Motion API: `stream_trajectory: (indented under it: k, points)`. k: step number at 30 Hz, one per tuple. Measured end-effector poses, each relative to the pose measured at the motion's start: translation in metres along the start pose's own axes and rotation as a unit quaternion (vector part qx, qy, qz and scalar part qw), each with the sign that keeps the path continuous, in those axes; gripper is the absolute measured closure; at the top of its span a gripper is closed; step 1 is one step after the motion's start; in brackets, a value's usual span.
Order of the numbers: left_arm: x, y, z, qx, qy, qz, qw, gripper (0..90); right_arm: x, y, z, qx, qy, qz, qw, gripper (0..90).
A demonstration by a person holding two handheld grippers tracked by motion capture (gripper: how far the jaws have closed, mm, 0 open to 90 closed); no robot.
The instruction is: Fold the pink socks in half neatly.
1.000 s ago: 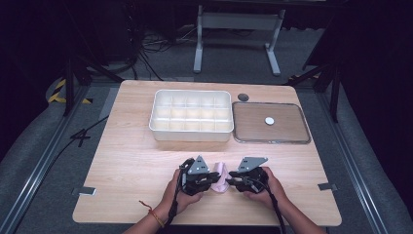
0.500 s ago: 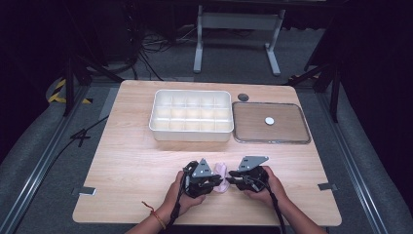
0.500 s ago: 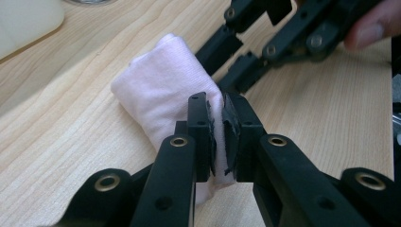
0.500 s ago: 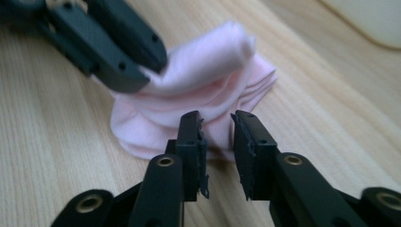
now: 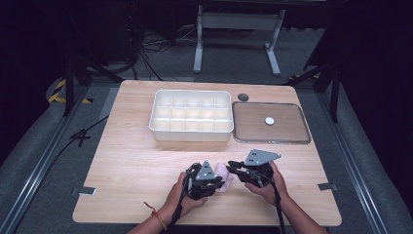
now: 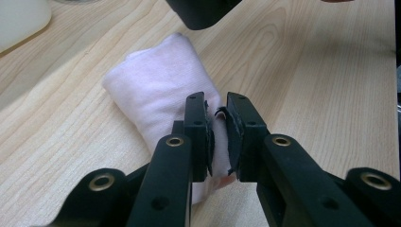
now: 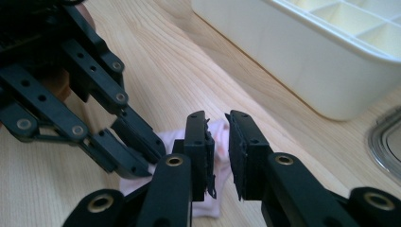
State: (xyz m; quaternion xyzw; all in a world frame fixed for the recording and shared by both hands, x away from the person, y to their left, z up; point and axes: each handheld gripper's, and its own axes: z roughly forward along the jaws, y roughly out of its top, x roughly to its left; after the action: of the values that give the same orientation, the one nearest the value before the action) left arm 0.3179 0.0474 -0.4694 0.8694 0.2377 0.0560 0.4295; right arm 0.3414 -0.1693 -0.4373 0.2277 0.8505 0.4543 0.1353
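The small pale pink folded cloth lies near the front edge of the light wooden counter, between the two hands. The left claw is clenched on one end of it, fabric pinched between the pads. The right claw has just been closing, nearly clenched, with cloth in the narrow gap; I cannot tell whether its pads press on it. The cloth looks soft, light and limp, so it should sag and unroll unless taken by a folded edge. Farther back stand the white plastic compartment tray and a flat grey-rimmed tray holding a small white disc, both well apart; nothing stands in the way
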Motion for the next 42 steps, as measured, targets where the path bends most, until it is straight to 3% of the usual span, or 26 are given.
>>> stream_trajectory:
  k: [6, 15, 19, 24, 30, 33, 38, 42]
  points:
    - [0.000, 0.000, 0.001, 0.003, -0.002, 0.006, 1.0000, 78.9, 0.005, 0.000, 0.012, 0.023, 0.005, -0.013, 0.9996, 77.9]
    - [-0.004, -0.002, 0.002, 0.005, -0.012, 0.008, 0.9999, 77.9, 0.000, -0.013, 0.024, 0.065, 0.008, -0.010, 0.9978, 77.9]
    - [-0.006, -0.002, -0.001, 0.005, -0.023, 0.009, 0.9997, 77.0, -0.001, -0.017, 0.025, 0.066, 0.010, -0.006, 0.9978, 78.0]
    - [-0.008, 0.000, -0.016, -0.001, -0.032, 0.023, 0.9992, 75.7, -0.002, -0.019, 0.024, 0.065, 0.012, -0.001, 0.9978, 78.0]
    - [0.003, 0.003, -0.032, -0.024, -0.006, 0.020, 0.9995, 75.8, -0.003, -0.020, 0.023, 0.064, 0.014, -0.003, 0.9979, 77.9]
    - [0.009, -0.002, -0.025, -0.019, -0.014, 0.016, 0.9996, 75.8, -0.003, -0.020, 0.023, 0.063, 0.015, -0.002, 0.9979, 78.0]
    - [0.005, -0.010, -0.011, 0.008, -0.021, 0.047, 0.9986, 75.8, -0.003, -0.021, 0.023, 0.062, 0.015, -0.001, 0.9980, 78.0]
    - [0.005, -0.012, -0.010, 0.005, -0.019, 0.044, 0.9989, 76.3, -0.003, -0.021, 0.023, 0.061, 0.015, -0.001, 0.9980, 78.0]
